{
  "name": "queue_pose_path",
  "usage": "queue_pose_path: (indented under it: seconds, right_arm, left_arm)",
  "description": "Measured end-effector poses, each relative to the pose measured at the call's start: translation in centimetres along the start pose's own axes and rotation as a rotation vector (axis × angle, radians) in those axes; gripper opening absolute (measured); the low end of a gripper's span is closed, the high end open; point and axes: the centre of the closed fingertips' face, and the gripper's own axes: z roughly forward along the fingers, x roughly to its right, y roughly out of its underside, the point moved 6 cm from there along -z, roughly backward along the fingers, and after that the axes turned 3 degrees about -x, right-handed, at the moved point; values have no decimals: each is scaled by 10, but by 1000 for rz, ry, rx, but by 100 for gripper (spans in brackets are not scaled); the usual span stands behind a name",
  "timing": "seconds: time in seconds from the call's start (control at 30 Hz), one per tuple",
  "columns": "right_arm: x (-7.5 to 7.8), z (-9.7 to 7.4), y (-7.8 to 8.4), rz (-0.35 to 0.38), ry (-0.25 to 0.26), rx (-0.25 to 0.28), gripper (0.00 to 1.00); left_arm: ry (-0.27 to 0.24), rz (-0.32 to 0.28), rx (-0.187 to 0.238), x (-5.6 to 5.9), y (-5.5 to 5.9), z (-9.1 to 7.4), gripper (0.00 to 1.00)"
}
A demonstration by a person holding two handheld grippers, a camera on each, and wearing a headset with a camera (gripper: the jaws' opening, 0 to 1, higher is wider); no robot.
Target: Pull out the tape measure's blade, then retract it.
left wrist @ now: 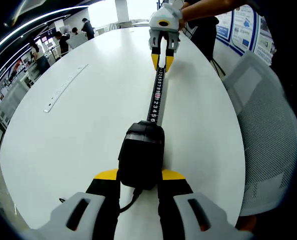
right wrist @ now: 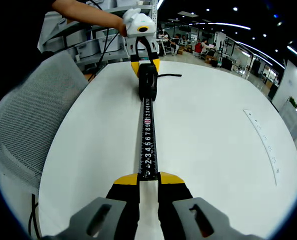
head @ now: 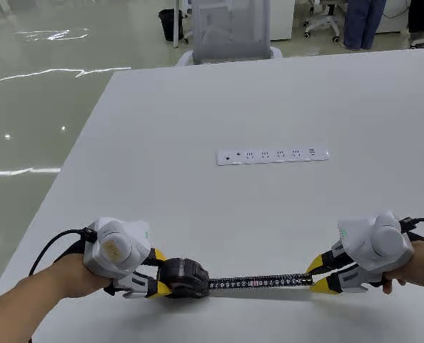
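We're at the end of the pull-out. Left gripper (head: 160, 273) is clamped on the tape measure case (head: 185, 277), near left on the table (head: 269, 93). Right gripper (head: 315, 277) is nearly closed, pinching the blade (head: 258, 281) tip near right. Next, we reckon: move right toward the case for a controlled retract, no snap-back.

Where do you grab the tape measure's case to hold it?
By its two flat sides, from the back, opposite the blade. The case is narrow across, so tongs can straddle it, as the left tongs do now.
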Motion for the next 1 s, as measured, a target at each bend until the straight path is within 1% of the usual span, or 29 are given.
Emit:
queue_pose_path:
  seconds: [1.0]
  right_arm:
    - [0,-10,14,6,7,3,11]
  left_arm:
    - [2,4,-8,0,-1,1,24]
